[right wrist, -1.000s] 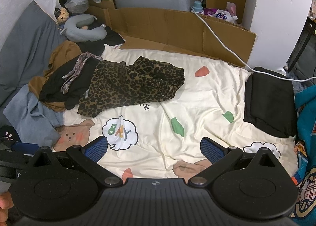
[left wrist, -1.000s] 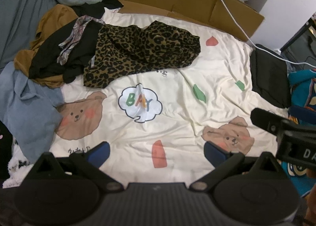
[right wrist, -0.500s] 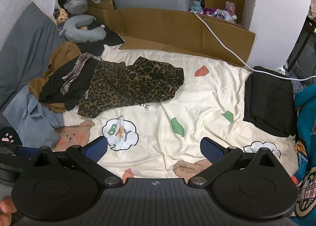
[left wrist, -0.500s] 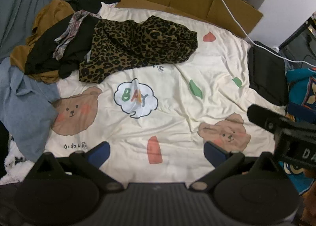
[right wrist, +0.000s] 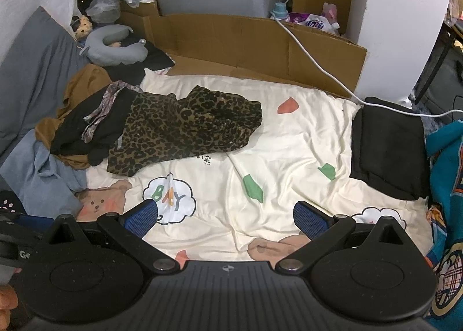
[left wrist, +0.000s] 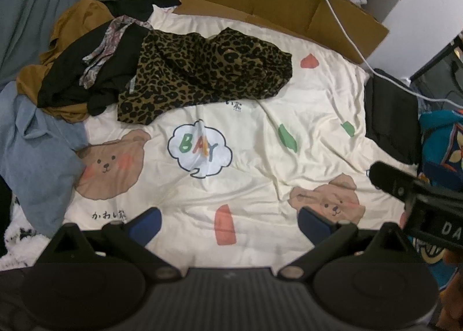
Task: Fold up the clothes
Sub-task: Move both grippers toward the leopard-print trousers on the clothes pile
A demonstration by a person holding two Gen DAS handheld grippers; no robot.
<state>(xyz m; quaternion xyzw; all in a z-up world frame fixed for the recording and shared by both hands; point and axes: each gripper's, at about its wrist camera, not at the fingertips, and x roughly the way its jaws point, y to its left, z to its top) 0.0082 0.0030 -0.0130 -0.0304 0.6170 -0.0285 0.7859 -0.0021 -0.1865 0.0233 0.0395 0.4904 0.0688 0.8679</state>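
Clothes, unfolded pile at bed's left edge: 1 leopard-print garment [right wrist: 185, 128], 1 black garment [right wrist: 78, 131], 1 mustard garment [right wrist: 84, 82], 1 light-blue garment [right wrist: 43, 175], 1 patterned scarf-like strip [right wrist: 101, 111]. Folded: 1 black piece [right wrist: 387, 151] at right edge. Misc: 1 grey neck pillow [right wrist: 115, 47], 1 white cable [right wrist: 318, 68], 1 bear-print sheet [right wrist: 289, 143], 1 teal blanket [right wrist: 445, 157]. Tongs: 2, left tongs [left wrist: 228, 221] & right tongs [right wrist: 225, 215].
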